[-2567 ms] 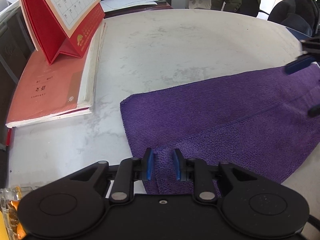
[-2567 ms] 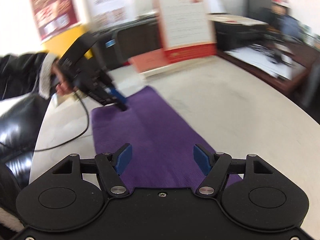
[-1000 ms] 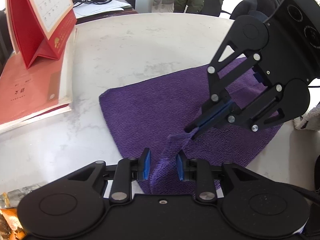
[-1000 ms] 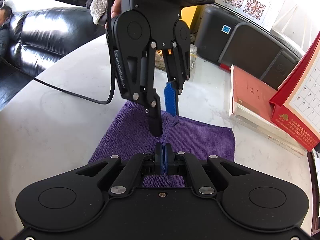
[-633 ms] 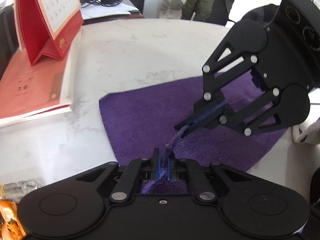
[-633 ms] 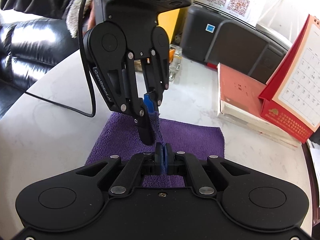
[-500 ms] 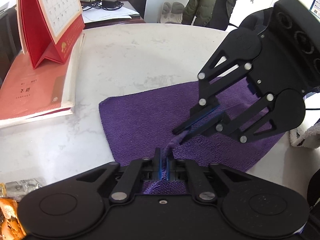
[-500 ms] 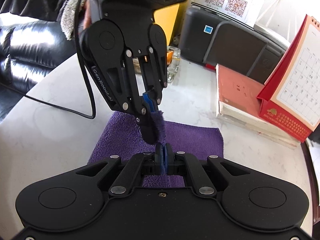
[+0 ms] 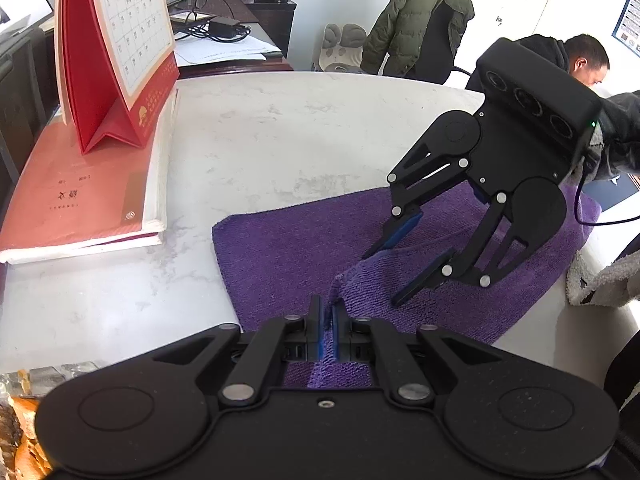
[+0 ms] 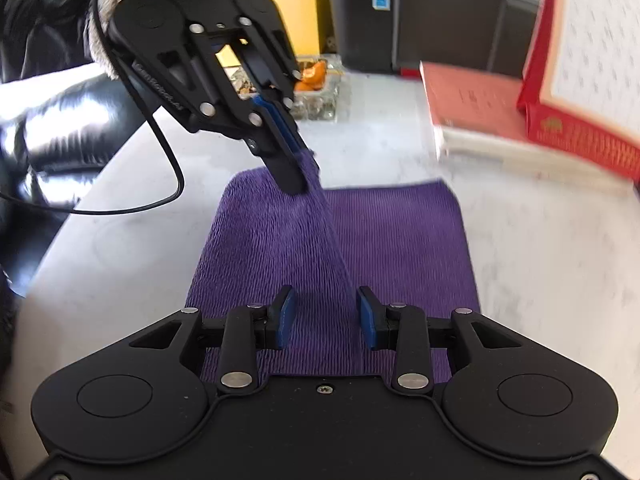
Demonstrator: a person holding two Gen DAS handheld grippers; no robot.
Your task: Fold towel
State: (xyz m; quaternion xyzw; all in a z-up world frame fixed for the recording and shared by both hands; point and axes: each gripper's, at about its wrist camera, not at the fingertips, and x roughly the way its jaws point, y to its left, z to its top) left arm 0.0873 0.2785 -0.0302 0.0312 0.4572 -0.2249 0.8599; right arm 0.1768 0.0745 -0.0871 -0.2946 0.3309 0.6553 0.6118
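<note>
Left gripper [image 9: 327,330] is pinching the towel [image 9: 280,248] edge, anchoring the fold; right gripper [image 10: 326,316] is opening, pads off the cloth.

I see a round white marble-look table [image 9: 280,148] under my claws. A purple towel [image 9: 288,248] lies flat on it, just ahead of my left claw [image 9: 327,334]. Beyond that claw, to its left, a thick red-covered book [image 9: 76,200] rests on the tabletop near the towel's corner, apart from it. A glass dish of orange peels [image 10: 320,84] sits behind the left claw, close to the table edge.
</note>
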